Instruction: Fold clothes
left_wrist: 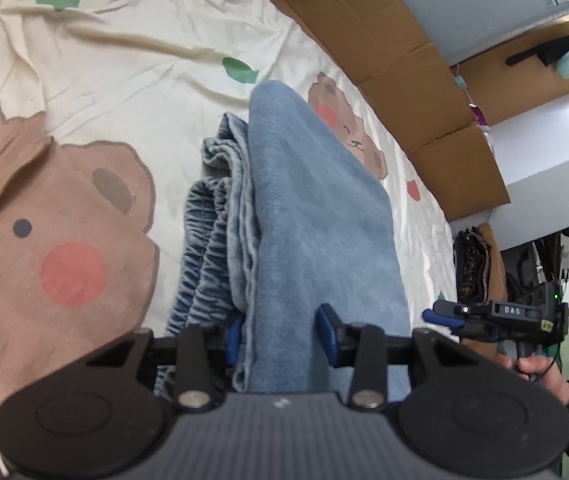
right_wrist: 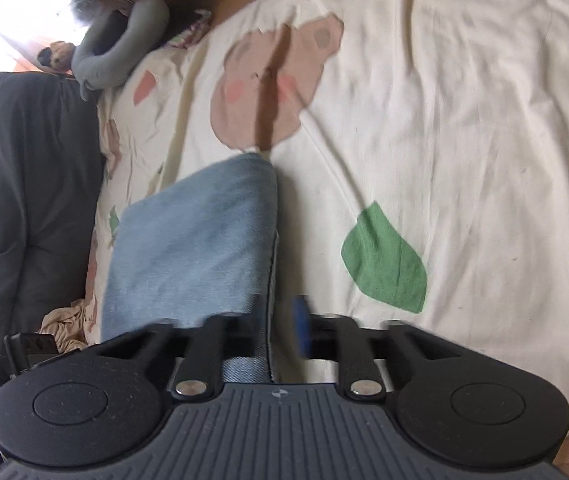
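Garment: we see the folded blue trousers (left_wrist: 316,216) lying on the bed sheet (left_wrist: 124,64), running from the bottom centre of the left wrist view up to its middle, with the gathered waistband (left_wrist: 212,248) bunched along their left side
Left claw: our left claw (left_wrist: 280,336) is closed on the near edge of the folded trousers, a blue pad pressing the cloth on each side at the bottom centre of that view
Right claw: in the right wrist view our right claw (right_wrist: 280,332) stands partly parted at the bottom centre; the blurred blue pad (right_wrist: 302,328) is clear of the denim, and the other pad is hidden behind the fold, so we judge nothing is gripped
Same claw from the left: it shows at the lower right of the left wrist view, beside the trousers and apart from them
Risk: we think that with one side let go, a pull by the left claw alone could drag the top layer askew and spill the waistband out of the stack
Cause: uneven hold on a thick, loose fold over a wrinkled, soft sheet
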`<state>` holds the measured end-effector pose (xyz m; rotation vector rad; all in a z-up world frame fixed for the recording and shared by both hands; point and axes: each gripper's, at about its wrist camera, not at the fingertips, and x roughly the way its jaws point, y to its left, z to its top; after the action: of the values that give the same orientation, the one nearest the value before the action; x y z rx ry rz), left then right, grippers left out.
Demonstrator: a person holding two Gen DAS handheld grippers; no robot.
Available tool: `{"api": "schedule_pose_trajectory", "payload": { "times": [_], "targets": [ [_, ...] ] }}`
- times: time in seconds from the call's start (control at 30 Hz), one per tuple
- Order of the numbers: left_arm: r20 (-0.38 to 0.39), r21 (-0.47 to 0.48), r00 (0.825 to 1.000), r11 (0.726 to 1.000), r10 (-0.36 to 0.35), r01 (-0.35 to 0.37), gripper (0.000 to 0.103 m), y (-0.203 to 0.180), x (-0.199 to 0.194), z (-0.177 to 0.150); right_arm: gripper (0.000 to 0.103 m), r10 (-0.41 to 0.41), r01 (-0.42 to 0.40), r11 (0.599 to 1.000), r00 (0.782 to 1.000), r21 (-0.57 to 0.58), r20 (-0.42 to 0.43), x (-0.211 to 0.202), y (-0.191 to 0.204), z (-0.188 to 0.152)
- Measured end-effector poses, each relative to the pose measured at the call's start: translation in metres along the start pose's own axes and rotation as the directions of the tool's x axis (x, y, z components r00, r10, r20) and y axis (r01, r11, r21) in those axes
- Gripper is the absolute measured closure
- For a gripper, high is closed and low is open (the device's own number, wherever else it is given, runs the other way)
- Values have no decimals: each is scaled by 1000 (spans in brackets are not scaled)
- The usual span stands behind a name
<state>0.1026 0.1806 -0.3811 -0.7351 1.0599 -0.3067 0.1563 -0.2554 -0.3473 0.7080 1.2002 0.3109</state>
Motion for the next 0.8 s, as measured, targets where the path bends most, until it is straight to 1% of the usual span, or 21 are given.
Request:
{"api": "schedule_pose_trajectory", "payload": {
  "times": [0.07, 0.13, 0.2, 0.23, 0.27, 0.3, 0.37, 0.4, 0.47, 0.5, 0.53, 0.63, 0.8],
  "targets": [
    [7, 15, 1000, 1000, 28, -28, 58, -4, -2, -1, 59, 7, -7, 1000, 1000, -11, -17, 12, 2, -2],
    [14, 37, 998, 997, 68, -68, 56, -8, -5, -1, 59, 15, -16, 1000, 999, -18, -52, 26, 5, -3],
    [21, 54, 996, 995, 89, -90, 55, -10, -8, -2, 59, 23, -26, 999, 996, -30, -85, 39, 8, -4],
    [25, 56, 995, 993, 99, -100, 51, -10, -10, -2, 59, 33, -36, 999, 994, -35, -100, 44, 10, -5],
    [28, 51, 994, 993, 106, -107, 45, -8, -10, -2, 59, 48, -52, 998, 993, -38, -111, 49, 12, -7],
    [29, 45, 993, 993, 111, -112, 42, -6, -10, -2, 59, 62, -68, 997, 991, -39, -123, 53, 14, -9],
    [22, 16, 995, 996, 93, -93, 33, 2, -3, -2, 59, 85, -91, 995, 985, -32, -147, 63, 16, -13],
    [19, 2, 996, 997, 83, -83, 32, 6, 0, -1, 59, 91, -97, 995, 984, -33, -151, 67, 17, -16],
    [14, -29, 998, 998, 64, -64, 29, 14, 6, -1, 63, 86, -95, 994, 986, -56, -141, 71, 21, -19],
    [19, -51, 998, 997, 52, -51, 28, 17, 8, -1, 67, 77, -88, 993, 988, -77, -131, 70, 25, -21],
    [24, -70, 999, 997, 41, -40, 28, 20, 11, -1, 73, 73, -85, 992, 990, -92, -123, 68, 28, -22],
    [33, -72, 999, 997, 28, -26, 29, 20, 11, -2, 83, 77, -90, 989, 991, -119, -108, 60, 34, -23],
    [35, -105, 999, 994, -13, 16, 32, 21, 13, -2, 85, 77, -92, 984, 992, -152, -100, 44, 45, -21]
  ]
}}
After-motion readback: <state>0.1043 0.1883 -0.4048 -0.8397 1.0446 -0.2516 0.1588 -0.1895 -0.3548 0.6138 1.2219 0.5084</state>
